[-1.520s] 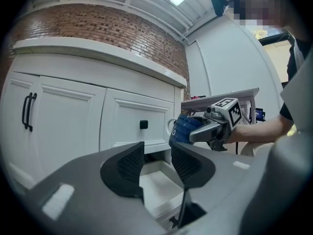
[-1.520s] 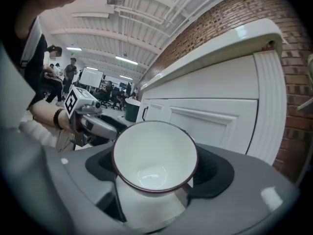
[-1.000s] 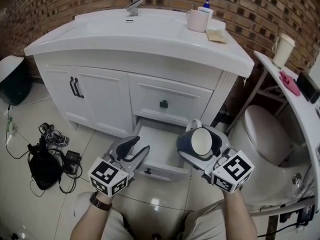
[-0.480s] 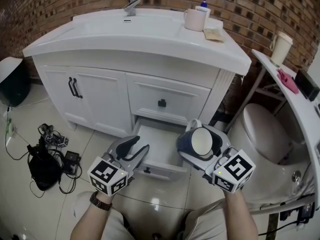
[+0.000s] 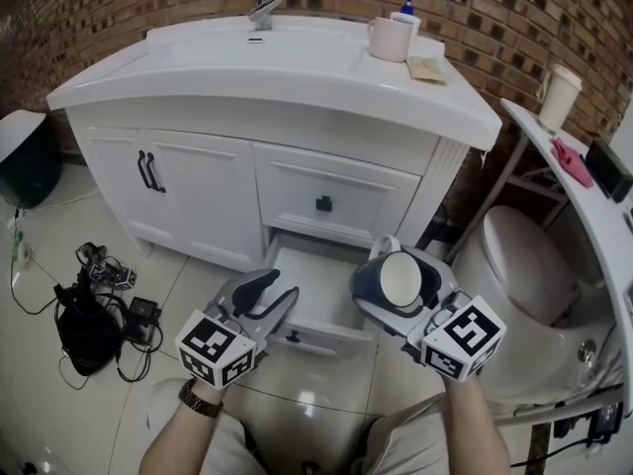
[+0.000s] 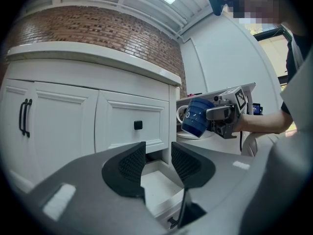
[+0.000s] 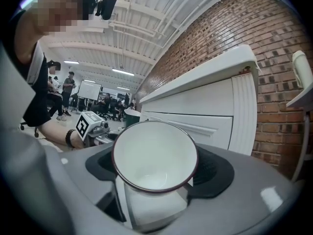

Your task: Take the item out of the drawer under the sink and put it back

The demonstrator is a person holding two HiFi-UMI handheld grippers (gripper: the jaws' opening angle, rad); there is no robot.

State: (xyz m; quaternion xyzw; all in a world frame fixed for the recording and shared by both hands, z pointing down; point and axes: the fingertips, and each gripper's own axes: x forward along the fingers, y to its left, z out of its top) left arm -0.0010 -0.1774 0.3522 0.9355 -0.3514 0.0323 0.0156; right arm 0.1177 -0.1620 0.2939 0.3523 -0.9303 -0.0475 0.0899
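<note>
A blue mug with a white inside is held tilted, its mouth toward the camera, in my right gripper, which is shut on it. In the right gripper view the mug fills the space between the jaws. The left gripper view shows that mug from the side, above the floor. The lower drawer under the sink stands pulled out, and its inside shows white. My left gripper hovers at the drawer's left front corner, open with nothing between its pads.
The white vanity has a shut upper drawer and double doors. A toilet stands at the right, close to the mug. A black bag and cables lie on the tiled floor at left. A white cup sits on the counter.
</note>
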